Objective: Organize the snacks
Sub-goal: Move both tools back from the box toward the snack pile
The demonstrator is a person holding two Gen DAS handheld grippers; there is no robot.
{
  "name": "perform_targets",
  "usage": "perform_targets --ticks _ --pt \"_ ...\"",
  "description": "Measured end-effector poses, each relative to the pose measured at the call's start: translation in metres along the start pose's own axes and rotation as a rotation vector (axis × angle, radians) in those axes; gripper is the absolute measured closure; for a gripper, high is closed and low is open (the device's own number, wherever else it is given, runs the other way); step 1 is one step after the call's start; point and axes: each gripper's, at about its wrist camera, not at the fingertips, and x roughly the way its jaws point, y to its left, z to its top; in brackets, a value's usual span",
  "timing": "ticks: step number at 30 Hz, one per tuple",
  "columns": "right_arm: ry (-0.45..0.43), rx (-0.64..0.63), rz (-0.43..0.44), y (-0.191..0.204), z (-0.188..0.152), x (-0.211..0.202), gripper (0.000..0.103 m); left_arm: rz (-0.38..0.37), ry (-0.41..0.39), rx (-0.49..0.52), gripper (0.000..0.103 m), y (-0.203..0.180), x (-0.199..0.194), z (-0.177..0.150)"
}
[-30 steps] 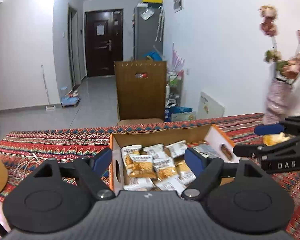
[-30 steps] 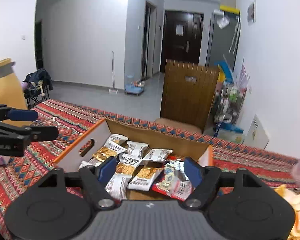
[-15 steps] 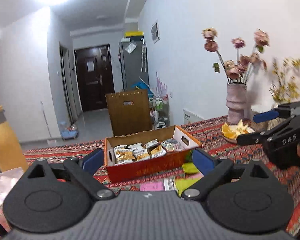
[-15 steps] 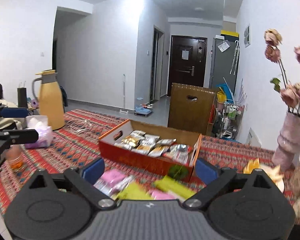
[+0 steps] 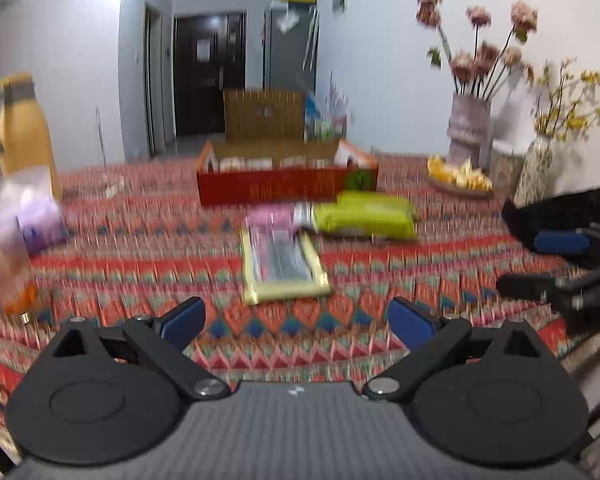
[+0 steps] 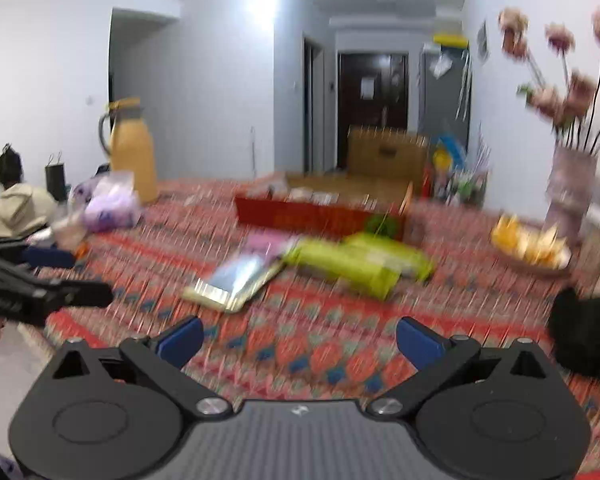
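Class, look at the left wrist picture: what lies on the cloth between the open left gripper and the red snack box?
Between the left gripper and the red snack box lie a yellow-edged packet, a pink packet and a green packet.

Patterned tablecloth [image 5: 140, 264] carries snack box [image 5: 284, 190], loose packets [image 5: 364, 216], fruit plate [image 5: 460, 184].

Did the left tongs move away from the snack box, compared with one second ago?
Yes. The left tongs have pulled back toward the table's near edge: the snack box, which earlier lay between the fingers, now sits far ahead, with loose packets in between.
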Motion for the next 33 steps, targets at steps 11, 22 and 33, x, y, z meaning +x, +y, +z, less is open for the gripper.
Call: perform_targets --ticks 11,22,33 --pt "0.104 0.173 -0.045 -0.013 -0.049 0.012 0.0 0.014 0.067 0.002 0.003 0.0 0.027 -0.009" --pt "0.154 0.091 -0.074 -0.029 -0.021 0.06 0.002 0.014 0.127 -0.027 0.003 0.016 0.068 -0.004" --pt "0.098 -0.085 -0.058 -0.047 0.063 0.147 0.015 0.016 0.106 0.011 0.003 0.036 0.137 0.038"
